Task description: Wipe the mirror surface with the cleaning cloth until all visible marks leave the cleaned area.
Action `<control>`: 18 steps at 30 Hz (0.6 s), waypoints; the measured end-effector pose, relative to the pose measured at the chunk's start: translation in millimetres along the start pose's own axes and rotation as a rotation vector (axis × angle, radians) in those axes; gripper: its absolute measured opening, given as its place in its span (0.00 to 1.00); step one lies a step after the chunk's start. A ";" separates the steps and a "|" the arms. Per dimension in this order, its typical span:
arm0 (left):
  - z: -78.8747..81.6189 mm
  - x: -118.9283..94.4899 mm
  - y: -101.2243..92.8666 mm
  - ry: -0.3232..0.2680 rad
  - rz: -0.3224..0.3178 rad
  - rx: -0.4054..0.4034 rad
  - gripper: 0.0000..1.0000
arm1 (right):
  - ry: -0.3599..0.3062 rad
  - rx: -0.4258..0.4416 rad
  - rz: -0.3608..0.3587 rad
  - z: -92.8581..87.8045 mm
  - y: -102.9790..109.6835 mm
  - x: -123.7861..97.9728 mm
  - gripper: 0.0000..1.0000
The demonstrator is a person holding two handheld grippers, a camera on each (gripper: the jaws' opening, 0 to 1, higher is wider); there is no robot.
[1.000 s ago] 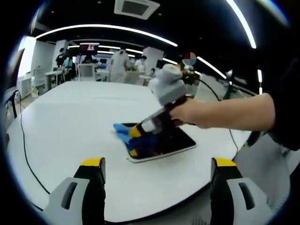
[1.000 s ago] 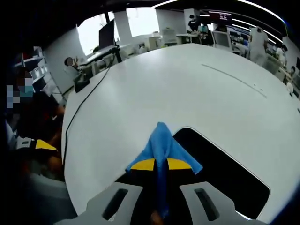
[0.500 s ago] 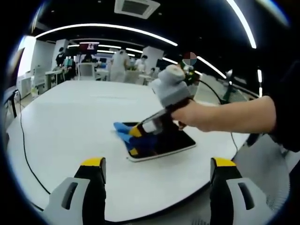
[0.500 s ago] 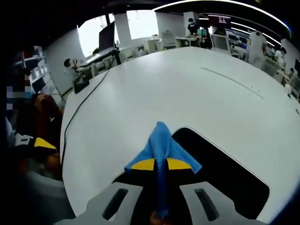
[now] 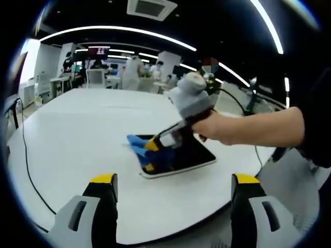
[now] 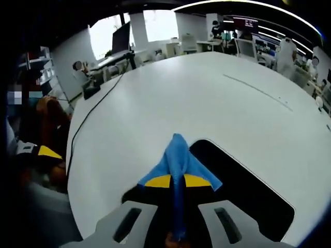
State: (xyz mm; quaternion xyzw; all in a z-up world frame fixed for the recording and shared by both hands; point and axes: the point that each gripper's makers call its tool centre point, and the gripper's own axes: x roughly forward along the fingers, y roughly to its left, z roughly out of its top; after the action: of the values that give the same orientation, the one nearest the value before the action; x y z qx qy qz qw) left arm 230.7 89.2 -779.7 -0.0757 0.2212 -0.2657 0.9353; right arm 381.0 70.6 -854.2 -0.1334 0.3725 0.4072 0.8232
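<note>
Cloth on the mirror
Right gripper [image 6: 177, 181] is clamped on the blue cloth [image 6: 179, 157], pressing it on the mirror [image 6: 243, 194]; left gripper [image 5: 173, 181] stands apart above the worktop [image 5: 77, 134].

the left gripper view sits back from the near edge of the white table [image 5: 77, 139], raised above it, facing across it toward the mirror [image 5: 178, 160], which lies well ahead at mid-frame. the right gripper view rides low and close over the mirror [image 6: 243, 191], looking along its own fingers [image 6: 160, 181] across the table [image 6: 170, 98] toward the room's far side. both views share the mirror, the blue cloth [image 5: 142, 147] [image 6: 178, 157] and the tabletop around them.
</note>
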 end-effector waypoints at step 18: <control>1.5 0.0 1.2 -0.007 0.003 0.006 0.90 | -0.014 0.038 0.008 -8.1 -8.4 -8.6 0.02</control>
State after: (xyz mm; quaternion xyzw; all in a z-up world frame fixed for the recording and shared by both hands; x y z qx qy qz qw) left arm 231.9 90.3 -778.7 -0.0733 0.2173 -0.2650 0.9366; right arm 380.1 56.1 -854.2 -0.1136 0.3747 0.4043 0.8266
